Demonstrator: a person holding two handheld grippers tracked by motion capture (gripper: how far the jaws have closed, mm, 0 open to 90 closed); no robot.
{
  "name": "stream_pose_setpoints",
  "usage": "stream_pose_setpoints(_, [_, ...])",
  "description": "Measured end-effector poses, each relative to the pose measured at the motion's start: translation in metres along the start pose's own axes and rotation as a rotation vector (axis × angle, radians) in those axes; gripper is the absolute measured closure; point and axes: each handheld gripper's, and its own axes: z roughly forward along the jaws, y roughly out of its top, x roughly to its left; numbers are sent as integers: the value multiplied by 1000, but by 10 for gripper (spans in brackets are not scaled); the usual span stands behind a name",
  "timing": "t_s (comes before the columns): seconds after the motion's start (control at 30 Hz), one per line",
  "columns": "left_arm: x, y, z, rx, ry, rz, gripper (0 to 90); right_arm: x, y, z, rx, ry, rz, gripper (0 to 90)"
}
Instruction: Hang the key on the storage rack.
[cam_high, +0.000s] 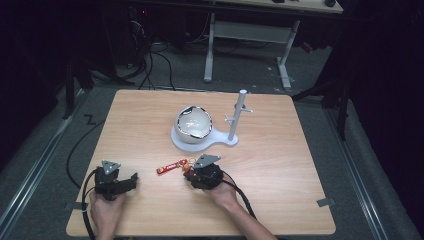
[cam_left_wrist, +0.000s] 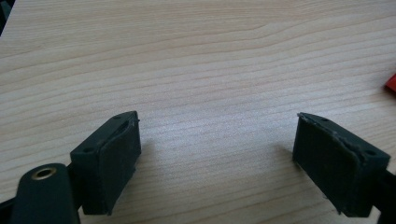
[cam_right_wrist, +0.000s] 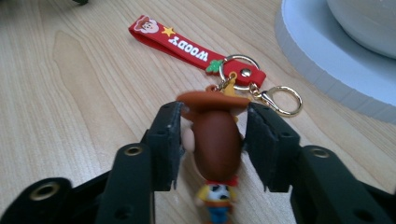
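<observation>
Right gripper view: your right gripper (cam_right_wrist: 212, 140) is bracketing one Woody figure (cam_right_wrist: 215, 144), head between the jaws, pads at its sides; contact is not discernible. One red strap (cam_right_wrist: 187, 46) and two gold rings are lying just beyond on the table (cam_right_wrist: 70, 93). Your left gripper (cam_left_wrist: 217, 154) is resting wide, holding nothing.

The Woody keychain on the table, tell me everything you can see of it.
The keychain lies flat on the wooden table, in front of the white stand's base. It has a rubbery-looking cowboy figure with a brown hat, a yellow shirt and a red neckerchief, joined by gold rings and a clasp to a red strap printed WOODY with a star and a face. The right gripper brackets the figure's head, its fingers close at each side; firm contact can't be told.
</observation>
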Motion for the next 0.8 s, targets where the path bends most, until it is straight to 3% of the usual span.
stream_pose_setpoints(0.47, [0, 0, 0, -1, -1, -1, 157, -11, -3, -4, -21, 54, 35, 636])
stream_pose_setpoints(0.5, [0, 0, 0, 0, -1, -1, 157, -12, -3, -6, -34, 50, 33, 682])
stream_pose_setpoints(0.53, [0, 0, 0, 0, -1, -1, 157, -15, -2, -14, -74, 54, 51, 796])
stream_pose_setpoints(0.57, [0, 0, 0, 0, -1, -1, 157, -17, -1, -18, -90, 60, 59, 818])
stream_pose_setpoints(0.8, [0, 0, 0, 0, 0, 0, 157, -21, -6, -19, -60, 41, 45, 789])
